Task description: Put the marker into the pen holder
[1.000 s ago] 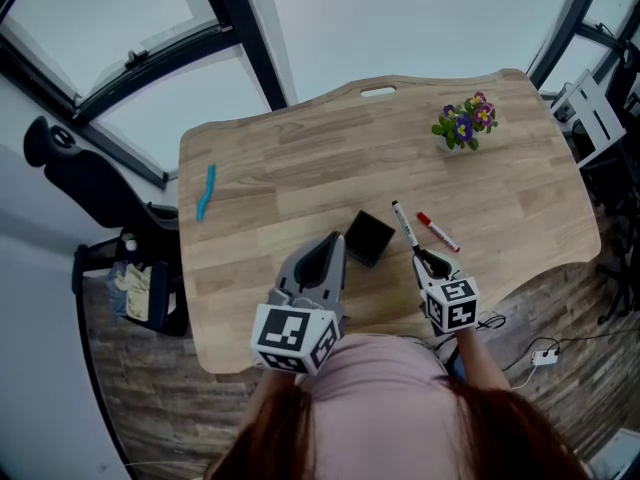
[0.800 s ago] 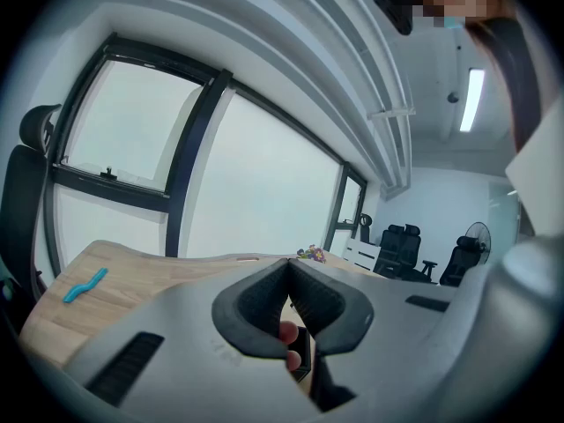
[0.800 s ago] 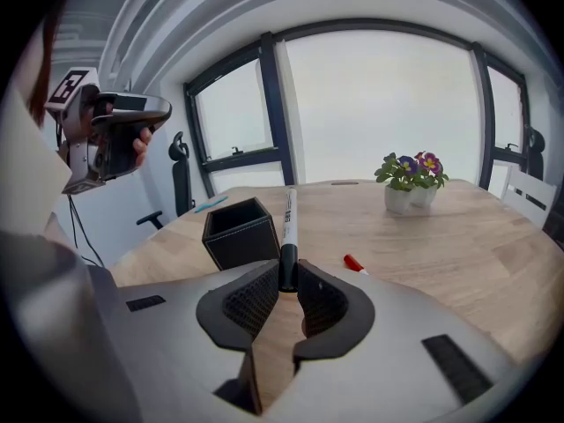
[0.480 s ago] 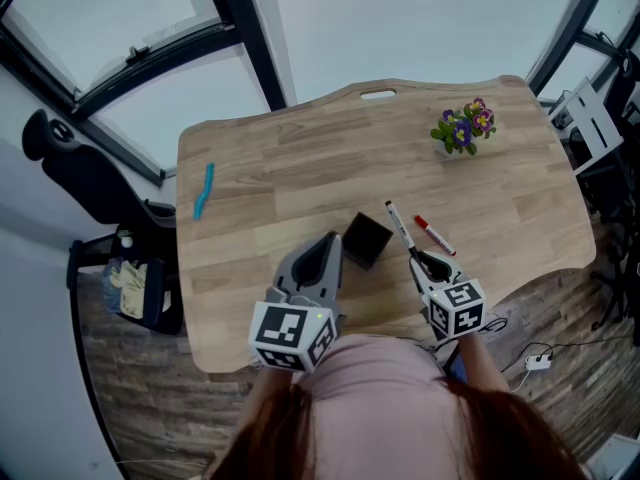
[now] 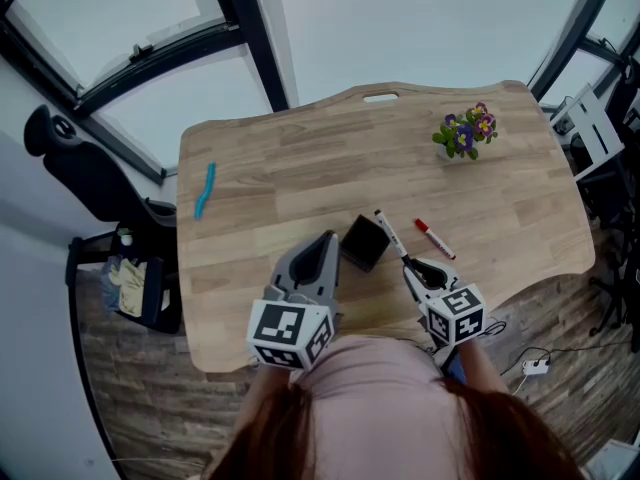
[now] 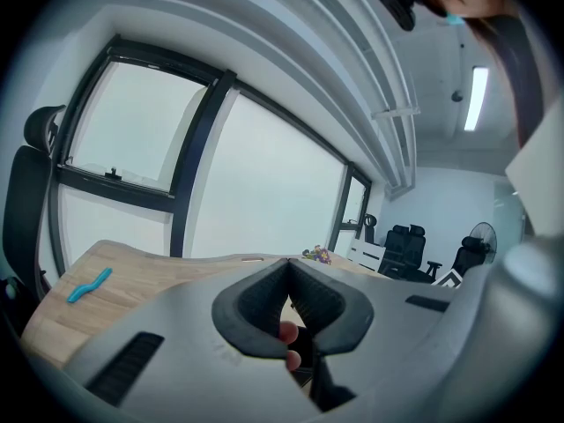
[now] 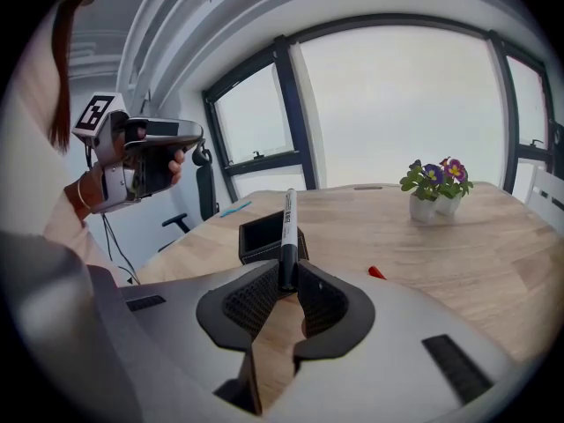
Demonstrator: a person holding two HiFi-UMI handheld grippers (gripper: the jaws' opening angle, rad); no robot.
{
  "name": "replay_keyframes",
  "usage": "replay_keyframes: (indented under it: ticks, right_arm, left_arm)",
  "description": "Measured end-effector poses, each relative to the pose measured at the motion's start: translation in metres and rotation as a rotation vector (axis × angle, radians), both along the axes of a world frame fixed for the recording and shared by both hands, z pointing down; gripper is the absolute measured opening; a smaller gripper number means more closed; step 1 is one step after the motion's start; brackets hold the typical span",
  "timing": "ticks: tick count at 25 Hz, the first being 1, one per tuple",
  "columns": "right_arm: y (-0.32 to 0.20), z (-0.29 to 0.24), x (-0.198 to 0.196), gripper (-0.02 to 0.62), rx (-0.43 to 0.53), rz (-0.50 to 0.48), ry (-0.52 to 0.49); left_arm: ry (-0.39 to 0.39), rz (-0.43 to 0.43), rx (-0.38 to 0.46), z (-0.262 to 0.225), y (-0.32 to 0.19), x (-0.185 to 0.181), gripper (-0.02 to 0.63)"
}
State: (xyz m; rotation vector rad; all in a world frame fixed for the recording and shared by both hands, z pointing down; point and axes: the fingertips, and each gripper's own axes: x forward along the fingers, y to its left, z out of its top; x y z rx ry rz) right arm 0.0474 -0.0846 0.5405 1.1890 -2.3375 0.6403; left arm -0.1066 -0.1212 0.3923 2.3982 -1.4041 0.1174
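Nearest the person, left gripper (image 5: 327,240) (image 6: 288,264): jaws pressed together at the tips with nothing held between them; a finger (image 6: 288,331) shows through the gap behind them. It sits to the left of the other gripper, its tip just left of the pen holder.
right gripper (image 5: 412,266) (image 7: 286,276): jaws pinching the black marker by its dark near end, aimed forward and a little left.
black marker (image 5: 390,236) (image 7: 287,227): white barrel sticking out past the right gripper's jaw tips towards the pen holder. It is not inside the holder. Its far end reaches the holder's right side in the head view; whether the two touch cannot be told.
pen holder (image 5: 365,240) (image 7: 264,236): black, square and open-topped. It stands on the table just ahead of both grippers, between their tips.
red marker (image 5: 435,238) (image 7: 376,273): lies flat just right of the right gripper's tips, apart from the black marker.
table (image 5: 300,168): light wood, under both grippers.
blue strip (image 5: 205,190) (image 6: 88,285): lies well ahead and left of the left gripper, near the table's left edge.
flower pot (image 5: 463,130) (image 7: 434,188): purple and yellow blooms, well ahead and right of the right gripper.
windows (image 5: 130,28): dark-framed, beyond the table.
office chair (image 5: 80,183): black, off to the left of the left gripper, past the table's edge.
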Motion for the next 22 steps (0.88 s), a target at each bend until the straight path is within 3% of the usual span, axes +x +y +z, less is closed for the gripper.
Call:
replay_keyframes:
  ticks: [22]
  right_arm:
    - [0.01,-0.006,-0.014,0.06,-0.107,-0.073,0.026]
  left_arm:
    - [-0.006,-0.034,0.018,-0.001,-0.003,-0.004,0.002]
